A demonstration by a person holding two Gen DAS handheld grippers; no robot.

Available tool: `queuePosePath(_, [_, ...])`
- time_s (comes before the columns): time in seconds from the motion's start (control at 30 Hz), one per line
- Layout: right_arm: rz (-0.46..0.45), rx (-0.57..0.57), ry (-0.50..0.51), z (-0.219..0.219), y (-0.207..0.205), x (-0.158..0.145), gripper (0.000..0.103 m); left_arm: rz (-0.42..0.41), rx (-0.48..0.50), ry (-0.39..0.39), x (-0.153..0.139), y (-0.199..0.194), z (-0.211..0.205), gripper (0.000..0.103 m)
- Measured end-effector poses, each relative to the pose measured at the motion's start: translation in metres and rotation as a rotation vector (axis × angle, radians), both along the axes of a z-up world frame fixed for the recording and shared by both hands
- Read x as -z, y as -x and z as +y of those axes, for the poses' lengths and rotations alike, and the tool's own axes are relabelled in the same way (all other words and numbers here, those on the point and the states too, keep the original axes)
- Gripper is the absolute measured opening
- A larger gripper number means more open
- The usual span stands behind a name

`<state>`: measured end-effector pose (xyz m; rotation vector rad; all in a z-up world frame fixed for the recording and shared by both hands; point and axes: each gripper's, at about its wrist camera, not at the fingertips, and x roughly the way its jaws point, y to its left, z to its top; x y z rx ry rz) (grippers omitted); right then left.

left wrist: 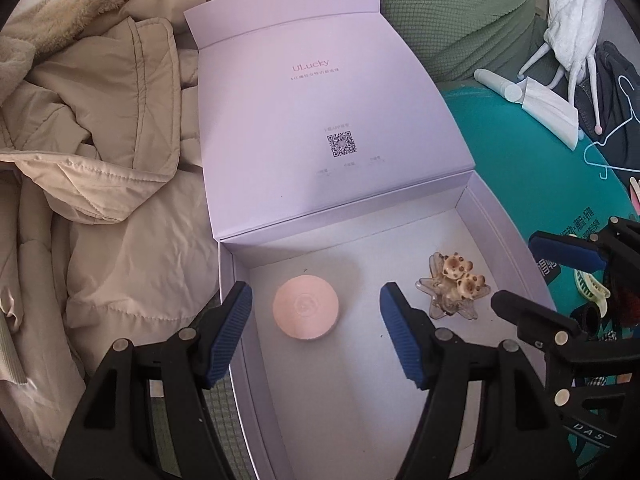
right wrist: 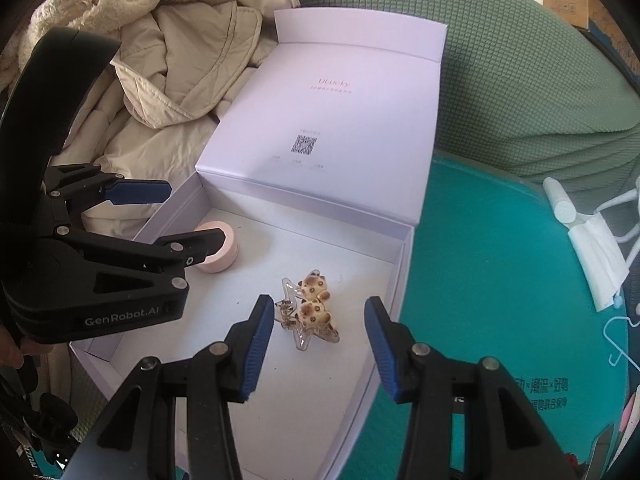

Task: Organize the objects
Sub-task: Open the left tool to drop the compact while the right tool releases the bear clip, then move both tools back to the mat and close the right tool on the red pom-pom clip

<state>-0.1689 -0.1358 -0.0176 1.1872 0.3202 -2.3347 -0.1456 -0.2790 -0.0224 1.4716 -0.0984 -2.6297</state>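
Note:
An open white box (left wrist: 472,216) (right wrist: 404,264) lies with its lid folded back. Inside it sit a round pink jar (left wrist: 306,306) (right wrist: 224,254) and a clear star-shaped hair clip with spotted beige animals (left wrist: 454,282) (right wrist: 314,310). My left gripper (left wrist: 316,298) is open and empty, its jaws on either side of the pink jar, above it. My right gripper (right wrist: 320,312) is open and empty, its jaws on either side of the hair clip. Each gripper also shows in the other's view, the right (left wrist: 560,276) and the left (right wrist: 188,216).
A beige padded jacket (left wrist: 100,168) (right wrist: 176,92) is piled left of the box. The box rests on a green sofa (right wrist: 520,80) and a teal surface (left wrist: 532,184) (right wrist: 500,280). A white tube (left wrist: 498,84), tissue (left wrist: 550,110) and a hanger (left wrist: 608,152) lie at the right.

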Motion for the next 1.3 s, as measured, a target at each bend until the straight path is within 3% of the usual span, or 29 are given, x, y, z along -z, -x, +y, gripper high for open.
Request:
queuePosePath(0.23, [0.037, 0.014, 0.003, 0.009, -0.011, -0.020, 0.047, 0.033, 0.013, 0.000, -0.035, -0.014, -0.008, 0.065])
queuePosePath(0.63, [0.101, 0.044, 0.008, 0.034, -0.040, -0.048, 0.047, 0.087, 0.026, 0.011, -0.073, -0.043, 0.024, 0.065])
queuePosePath(0.97, [0.126, 0.092, 0.005, 0.070, -0.065, -0.059, 0.047, 0.108, 0.070, 0.024, -0.085, -0.061, 0.061, 0.065])
queuePosePath(1.3, [0.131, 0.160, -0.011, 0.111, -0.095, -0.057, 0.047, 0.115, 0.172, 0.008, -0.081, -0.086, 0.120, 0.065])
